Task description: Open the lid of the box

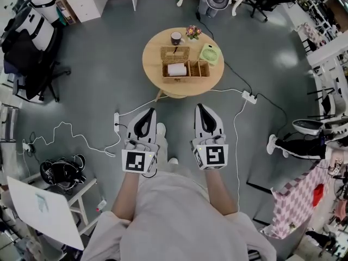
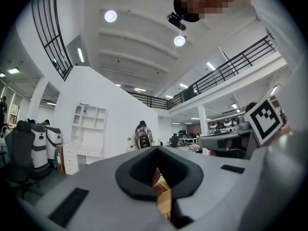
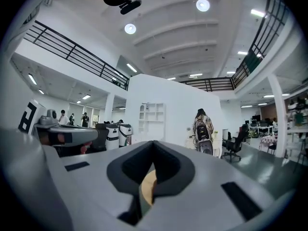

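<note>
A grey floor (image 1: 109, 64) was crossed by white cables (image 1: 81, 137) before a round table (image 1: 152, 64). The box (image 1: 185, 79) was set at the table's near edge, its lid (image 1: 175, 54) laid open behind it. A fan (image 1: 209, 54), cup (image 1: 176, 37) and flowers (image 1: 192, 32) were placed just beside. The left gripper (image 1: 150, 112) and right gripper (image 1: 202, 107) were held by the body, well apart from the table, fingers clenched on nothing.

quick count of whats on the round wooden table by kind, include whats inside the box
wicker box: 1
white roll: 1
mug: 1
flower pot: 1
green fan: 1
total: 5
</note>
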`<state>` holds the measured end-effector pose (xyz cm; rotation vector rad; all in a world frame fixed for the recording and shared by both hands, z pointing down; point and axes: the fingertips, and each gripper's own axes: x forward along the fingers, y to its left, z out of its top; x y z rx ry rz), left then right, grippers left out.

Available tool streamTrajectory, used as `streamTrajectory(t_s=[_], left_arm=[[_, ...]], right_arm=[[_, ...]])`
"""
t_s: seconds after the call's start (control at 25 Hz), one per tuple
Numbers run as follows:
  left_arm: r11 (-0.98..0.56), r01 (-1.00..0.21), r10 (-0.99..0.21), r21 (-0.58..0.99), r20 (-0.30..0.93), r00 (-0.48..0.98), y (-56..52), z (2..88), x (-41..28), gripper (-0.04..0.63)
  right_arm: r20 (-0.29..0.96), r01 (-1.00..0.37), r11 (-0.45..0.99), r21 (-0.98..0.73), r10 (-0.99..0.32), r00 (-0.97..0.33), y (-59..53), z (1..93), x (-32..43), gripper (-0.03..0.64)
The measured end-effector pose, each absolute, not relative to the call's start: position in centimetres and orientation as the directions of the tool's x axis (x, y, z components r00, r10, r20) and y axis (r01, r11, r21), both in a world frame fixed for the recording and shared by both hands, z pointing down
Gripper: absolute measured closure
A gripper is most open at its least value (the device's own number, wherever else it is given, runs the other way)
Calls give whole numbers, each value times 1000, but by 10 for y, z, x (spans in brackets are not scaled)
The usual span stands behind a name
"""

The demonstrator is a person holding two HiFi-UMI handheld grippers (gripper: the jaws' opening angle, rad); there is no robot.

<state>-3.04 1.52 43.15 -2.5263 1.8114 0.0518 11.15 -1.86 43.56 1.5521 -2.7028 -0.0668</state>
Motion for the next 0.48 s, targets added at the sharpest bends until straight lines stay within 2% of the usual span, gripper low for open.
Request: streamTrajectory(t_s=[0.24, 0.48], left_arm=[[-320, -948, -947, 5, -23, 320, 61, 429, -24, 600], [-315, -949, -949, 0, 0, 315, 67, 435, -41, 600]], right_arm=[[25, -863, 504, -25, -863, -505, 14, 445, 120, 621], [33, -867, 498, -27, -866, -498, 9, 456, 111, 621]])
